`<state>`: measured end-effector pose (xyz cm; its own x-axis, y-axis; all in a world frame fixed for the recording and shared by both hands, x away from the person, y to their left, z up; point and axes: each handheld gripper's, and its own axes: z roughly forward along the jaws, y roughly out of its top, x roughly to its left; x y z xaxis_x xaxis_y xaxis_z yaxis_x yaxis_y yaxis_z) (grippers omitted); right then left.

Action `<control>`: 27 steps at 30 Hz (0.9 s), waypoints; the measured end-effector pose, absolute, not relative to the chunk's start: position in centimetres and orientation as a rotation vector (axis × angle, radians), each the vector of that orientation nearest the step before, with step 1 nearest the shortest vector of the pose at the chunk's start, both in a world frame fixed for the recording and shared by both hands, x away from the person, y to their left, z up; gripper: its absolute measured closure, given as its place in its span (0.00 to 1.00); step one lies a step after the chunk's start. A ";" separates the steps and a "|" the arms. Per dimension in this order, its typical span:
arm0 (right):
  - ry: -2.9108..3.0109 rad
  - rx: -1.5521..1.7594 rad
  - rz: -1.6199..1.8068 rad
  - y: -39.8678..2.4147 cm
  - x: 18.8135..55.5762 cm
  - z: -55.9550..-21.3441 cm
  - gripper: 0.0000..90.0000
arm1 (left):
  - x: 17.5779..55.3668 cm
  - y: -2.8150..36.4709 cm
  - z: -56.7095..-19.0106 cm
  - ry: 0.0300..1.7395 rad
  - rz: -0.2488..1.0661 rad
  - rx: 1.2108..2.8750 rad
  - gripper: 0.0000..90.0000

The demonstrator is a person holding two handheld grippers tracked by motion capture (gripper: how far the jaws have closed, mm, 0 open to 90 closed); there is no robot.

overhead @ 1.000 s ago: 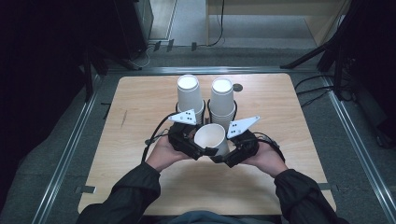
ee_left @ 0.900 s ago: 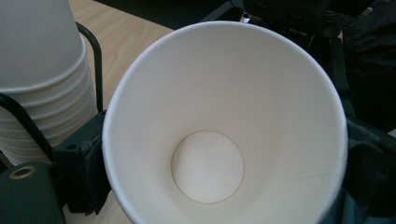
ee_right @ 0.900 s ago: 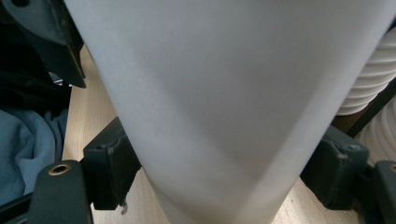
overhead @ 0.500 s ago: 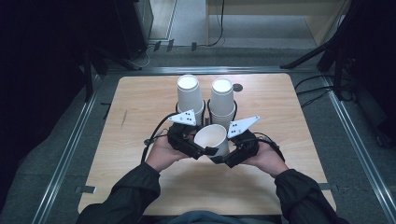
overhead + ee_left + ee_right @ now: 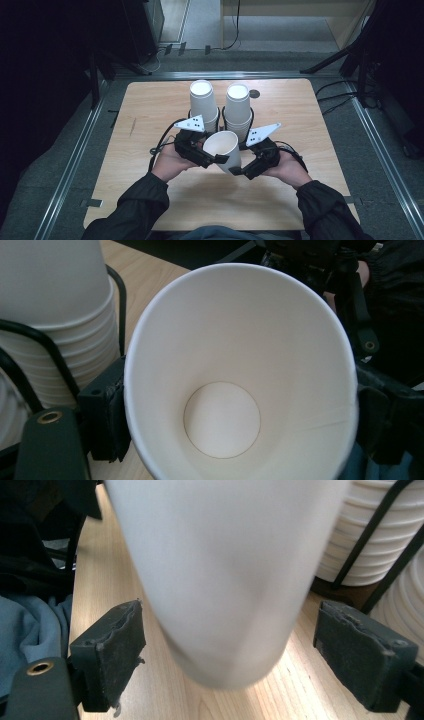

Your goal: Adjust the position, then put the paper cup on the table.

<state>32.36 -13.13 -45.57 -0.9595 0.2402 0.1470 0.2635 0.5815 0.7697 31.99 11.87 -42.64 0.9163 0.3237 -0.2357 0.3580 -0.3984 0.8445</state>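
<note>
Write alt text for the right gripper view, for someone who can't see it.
A blurred white paper cup hangs between the right gripper's two black pads, with clear gaps on both sides, above a light wooden table. Stacked cups in a black wire holder stand at the right edge.

I am finding no text, label, brand or number to read here. I am seeing only black dots on the grey plates (image 5: 191, 123) of the tools, and they are spelling nothing. The cups (image 5: 222, 147) are showing plain white, inside and out, and the bench (image 5: 150, 110) is carrying no print.
</note>
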 end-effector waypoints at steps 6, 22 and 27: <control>-2.772 -0.452 -1.329 -13.7 32.2 -45.5 0.15 | 32.3 12.8 -42.8 0.527 -0.021 2.035 0.16; -2.848 -0.536 -1.274 -14.5 31.9 -46.0 0.18 | 32.4 14.2 -43.7 0.530 0.027 2.133 0.15; -2.843 -0.537 -1.254 -14.8 32.2 -46.2 0.18 | 32.4 15.1 -43.7 0.557 0.032 2.131 0.15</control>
<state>32.20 -14.82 -46.19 -0.9420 0.3115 0.1249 0.3023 0.6257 0.7191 32.35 15.11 -43.71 0.8979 0.4010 -0.1815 0.3774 -0.4892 0.7863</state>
